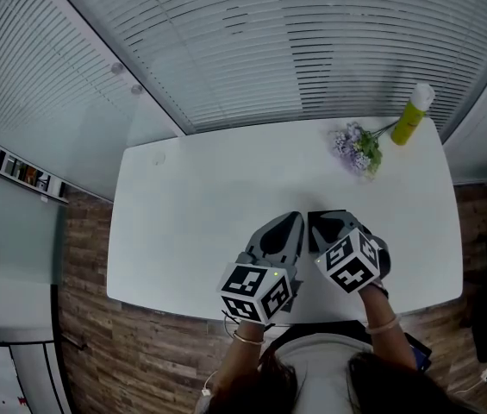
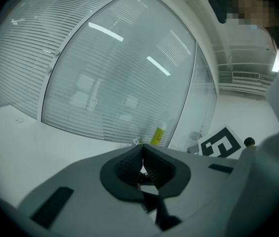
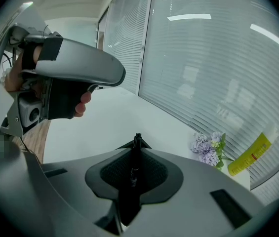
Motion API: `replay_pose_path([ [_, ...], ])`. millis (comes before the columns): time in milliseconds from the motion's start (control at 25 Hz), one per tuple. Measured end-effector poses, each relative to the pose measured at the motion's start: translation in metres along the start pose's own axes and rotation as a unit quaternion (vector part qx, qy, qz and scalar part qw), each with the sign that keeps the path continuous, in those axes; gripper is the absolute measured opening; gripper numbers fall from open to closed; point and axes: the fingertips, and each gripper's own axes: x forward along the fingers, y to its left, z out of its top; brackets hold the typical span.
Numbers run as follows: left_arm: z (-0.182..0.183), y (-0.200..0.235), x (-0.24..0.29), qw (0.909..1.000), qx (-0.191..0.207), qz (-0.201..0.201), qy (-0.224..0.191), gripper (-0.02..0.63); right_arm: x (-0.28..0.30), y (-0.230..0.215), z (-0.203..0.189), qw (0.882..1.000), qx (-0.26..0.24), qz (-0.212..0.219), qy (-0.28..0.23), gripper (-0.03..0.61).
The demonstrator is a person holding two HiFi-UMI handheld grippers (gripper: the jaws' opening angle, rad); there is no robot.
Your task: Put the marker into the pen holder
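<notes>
Between the jaws of the right gripper [image 3: 137, 143] a slim black marker [image 3: 134, 168] stands clamped, tip forward. To its left, the left gripper [image 2: 141, 151] is closed, seemingly empty. No pen holder shows; best keep the clamp firm and locate it first.

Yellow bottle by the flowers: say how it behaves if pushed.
The yellow bottle stands tall and narrow, so a high push would probably tip it. Once down, its round body would likely roll, perhaps off the nearby edge of the table.
</notes>
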Motion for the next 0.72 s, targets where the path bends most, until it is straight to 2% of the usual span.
replay_pose_path([
  [360,-0.0016,0.0009,-0.0020,1.0000,-0.002,0.002,0.000,0.020,0.0010,0.0027,-0.0016,1.000,-0.007,0.004,0.009,0.083],
  [720,0.0040,0.0011,-0.0071,1.0000,0.001,0.004,-0.006,0.020,-0.0042,-0.0020,0.0037,1.000,-0.001,-0.007,-0.005,0.114],
])
